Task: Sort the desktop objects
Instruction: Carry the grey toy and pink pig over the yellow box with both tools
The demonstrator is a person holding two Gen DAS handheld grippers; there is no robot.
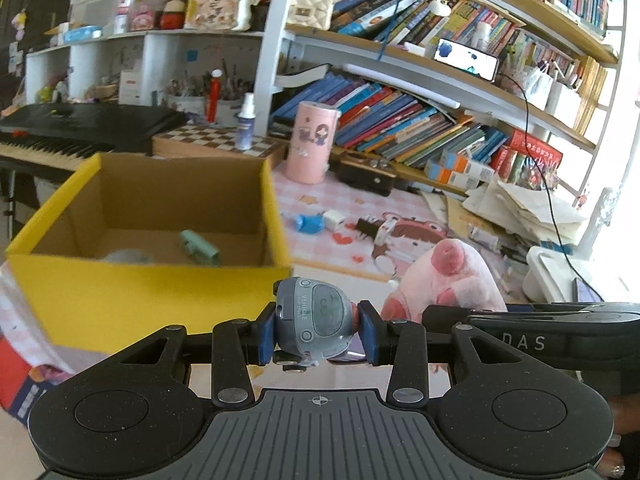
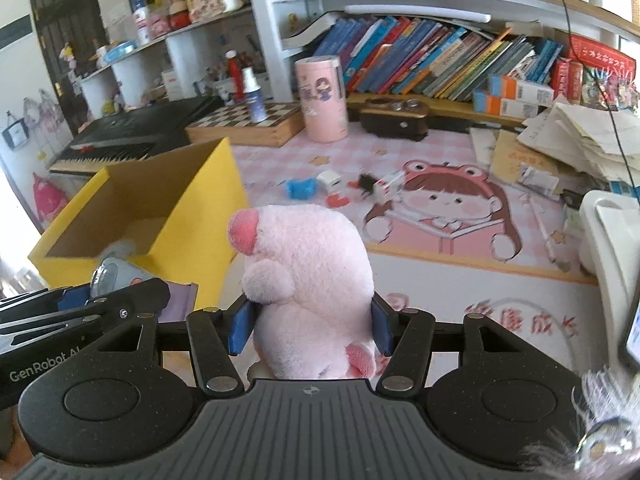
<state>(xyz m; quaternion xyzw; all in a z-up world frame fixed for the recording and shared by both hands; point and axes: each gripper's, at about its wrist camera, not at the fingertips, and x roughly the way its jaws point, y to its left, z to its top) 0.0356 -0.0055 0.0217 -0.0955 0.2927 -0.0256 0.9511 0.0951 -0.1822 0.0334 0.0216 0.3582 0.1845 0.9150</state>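
Observation:
My left gripper (image 1: 318, 334) is shut on a small grey toy car (image 1: 318, 326), held in the air just in front of the yellow cardboard box (image 1: 120, 292). Inside the box lie a pale green item (image 1: 199, 247) and a greyish object (image 1: 126, 257). My right gripper (image 2: 310, 326) is shut on a pink plush pig (image 2: 308, 276), which rises upright between the blue pads. The same plush pig (image 1: 448, 280) shows to the right in the left wrist view. In the right wrist view the yellow box (image 2: 200, 216) stands left of the pig, with the left gripper and toy car (image 2: 112, 276) low beside it.
On the pink cartoon mat (image 2: 460, 208) lie a blue toy (image 2: 300, 188), a white cube (image 2: 331, 181) and a dark small item (image 2: 366, 184). A pink cylinder (image 2: 322, 100), chessboard box (image 2: 248, 122), keyboard (image 2: 132, 136), paper pile (image 2: 580, 140) and bookshelves (image 1: 400, 128) stand behind.

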